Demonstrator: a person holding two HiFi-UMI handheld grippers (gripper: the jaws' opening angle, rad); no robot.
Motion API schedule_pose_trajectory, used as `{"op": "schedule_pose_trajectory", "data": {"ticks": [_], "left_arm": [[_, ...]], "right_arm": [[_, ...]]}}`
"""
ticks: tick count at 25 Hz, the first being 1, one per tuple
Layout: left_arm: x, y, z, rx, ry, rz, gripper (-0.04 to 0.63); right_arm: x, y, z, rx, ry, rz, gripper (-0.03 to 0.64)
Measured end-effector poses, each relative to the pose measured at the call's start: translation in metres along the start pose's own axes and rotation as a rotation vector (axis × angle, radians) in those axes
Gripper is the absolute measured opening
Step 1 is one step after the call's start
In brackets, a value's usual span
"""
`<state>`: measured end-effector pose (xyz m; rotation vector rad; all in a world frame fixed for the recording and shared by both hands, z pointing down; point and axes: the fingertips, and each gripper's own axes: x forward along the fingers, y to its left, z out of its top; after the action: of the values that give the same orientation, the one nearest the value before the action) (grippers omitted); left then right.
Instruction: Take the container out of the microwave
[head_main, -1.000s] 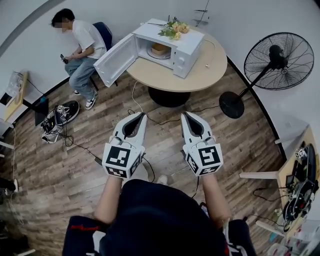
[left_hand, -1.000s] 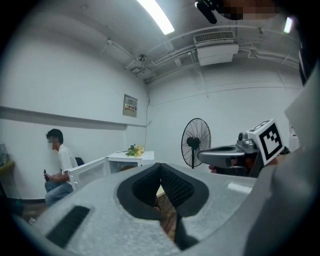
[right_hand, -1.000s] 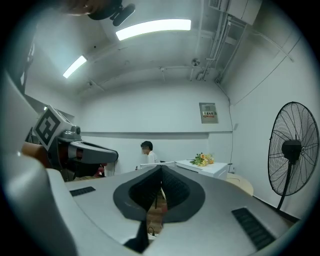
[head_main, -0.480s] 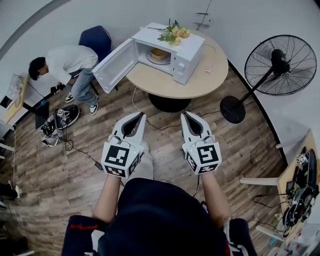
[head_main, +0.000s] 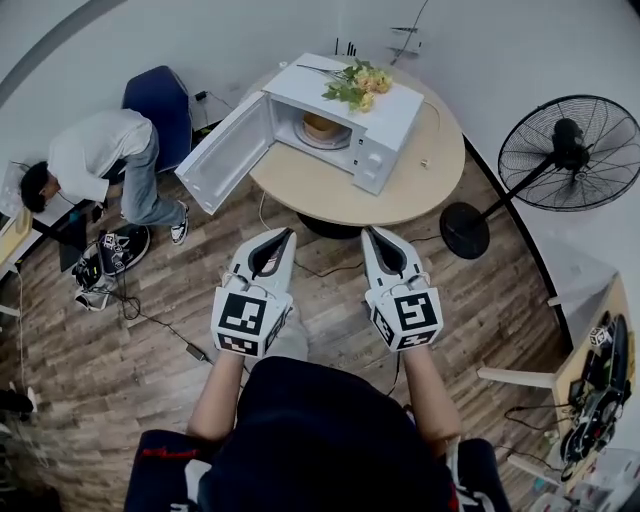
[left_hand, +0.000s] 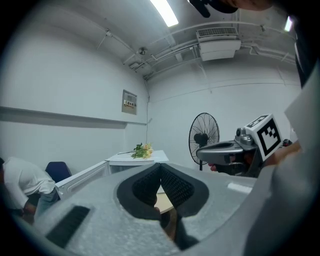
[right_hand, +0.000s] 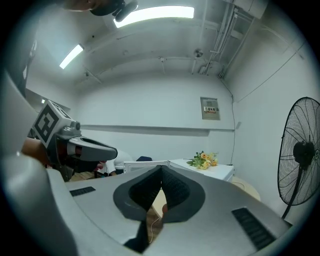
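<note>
A white microwave (head_main: 375, 110) stands on the round beige table (head_main: 400, 190), its door (head_main: 223, 153) swung wide open to the left. Inside it a tan round container (head_main: 320, 127) rests on the turntable plate. My left gripper (head_main: 287, 233) and right gripper (head_main: 369, 230) are held side by side over the wooden floor, short of the table, both pointing at it, both shut and empty. In the left gripper view the left gripper (left_hand: 160, 165) has its pads together. The right gripper (right_hand: 161, 167) looks the same in its own view, with the microwave (right_hand: 202, 169) ahead.
A bunch of yellow flowers (head_main: 358, 80) lies on the microwave's top. A standing fan (head_main: 560, 155) is at the right. A person (head_main: 85, 165) bends over by a blue chair (head_main: 158, 100) at the left. Cables and shoes (head_main: 120, 250) lie on the floor.
Both grippers and I have moved toward the table; the microwave sits nearer and lower in the head view. The person at the left has bent forward off the chair.
</note>
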<state>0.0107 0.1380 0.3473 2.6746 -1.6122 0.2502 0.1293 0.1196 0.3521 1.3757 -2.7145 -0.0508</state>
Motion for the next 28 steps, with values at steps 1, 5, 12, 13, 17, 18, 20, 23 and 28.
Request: {"op": "schedule_pose_trajectory", "data": {"ticks": [1, 5, 12, 13, 17, 18, 20, 23, 28], "left_arm": [[0.009, 0.011, 0.000, 0.013, 0.006, -0.005, 0.014], [0.044, 0.058, 0.007, 0.045, 0.021, -0.027, 0.014], [0.097, 0.131, 0.011, 0.027, 0.018, -0.069, 0.015], [0.103, 0.139, 0.010, 0.022, 0.020, -0.077, 0.014], [0.123, 0.161, 0.001, 0.003, 0.031, -0.107, 0.014], [0.128, 0.164, -0.002, -0.001, 0.035, -0.115, 0.014], [0.137, 0.166, -0.008, -0.007, 0.045, -0.132, 0.014], [0.150, 0.163, -0.019, -0.010, 0.069, -0.165, 0.014], [0.174, 0.160, -0.039, 0.000, 0.125, -0.201, 0.015]], "right_arm": [[0.014, -0.003, 0.002, 0.005, 0.001, -0.007, 0.000], [0.070, -0.012, 0.010, 0.008, 0.013, -0.025, 0.000], [0.150, -0.028, 0.020, -0.005, 0.042, -0.076, 0.000], [0.159, -0.029, 0.019, -0.005, 0.048, -0.082, 0.000], [0.186, -0.028, 0.013, -0.016, 0.079, -0.092, 0.000], [0.191, -0.028, 0.011, -0.019, 0.086, -0.093, -0.001], [0.198, -0.030, 0.007, -0.022, 0.098, -0.097, 0.000], [0.206, -0.036, -0.001, -0.013, 0.118, -0.103, 0.000], [0.217, -0.048, -0.019, 0.016, 0.150, -0.106, 0.000]]}}
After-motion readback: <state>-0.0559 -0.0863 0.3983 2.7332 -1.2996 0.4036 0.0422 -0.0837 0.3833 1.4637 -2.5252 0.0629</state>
